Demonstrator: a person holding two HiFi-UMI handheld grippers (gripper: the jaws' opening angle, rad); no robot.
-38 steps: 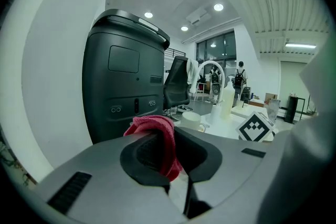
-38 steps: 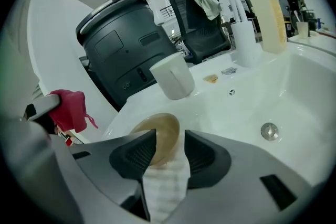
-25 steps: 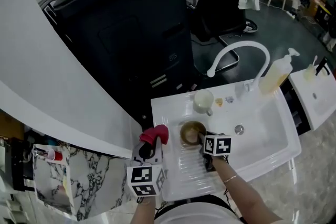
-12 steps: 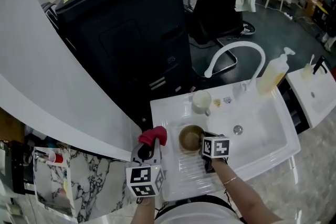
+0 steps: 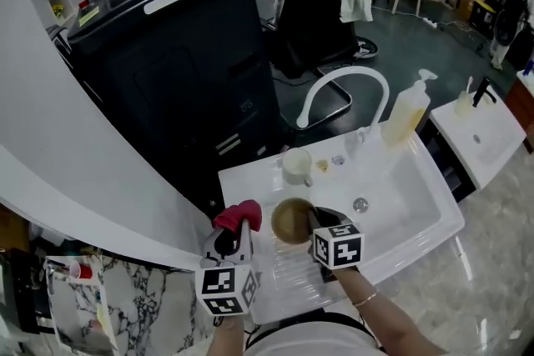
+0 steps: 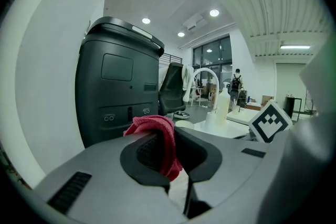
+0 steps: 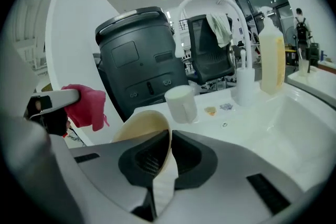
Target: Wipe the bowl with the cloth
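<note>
The right gripper (image 7: 167, 152) has its jaws drawn almost together on the rim of the bowl (image 7: 142, 126). One pad is inside the wall and one outside, and they have just been closing with that rim between them. In the head view the right gripper (image 5: 310, 221) holds the bowl (image 5: 289, 219) over the ribbed drainboard (image 5: 288, 275), with its tan hollow turned upward. No view shows anything lying in the hollow.

Just left of the bowl, the left gripper (image 6: 170, 149) is clamped on the red cloth (image 6: 157, 128), which bunches up out of the top of the jaws. From above, the left gripper (image 5: 236, 233) and the cloth (image 5: 239, 215) are near the bowl but apart from it.

Beyond the right gripper's tips a white cup (image 7: 181, 103) stands upright on the sink (image 5: 417, 196) deck; its contents cannot be made out. Farther off to the right, a soap bottle (image 7: 272, 60) filled with pale yellow liquid stands beside the arched white faucet (image 5: 342, 87). A tall black cabinet (image 5: 167, 71) rises behind both grippers.
</note>
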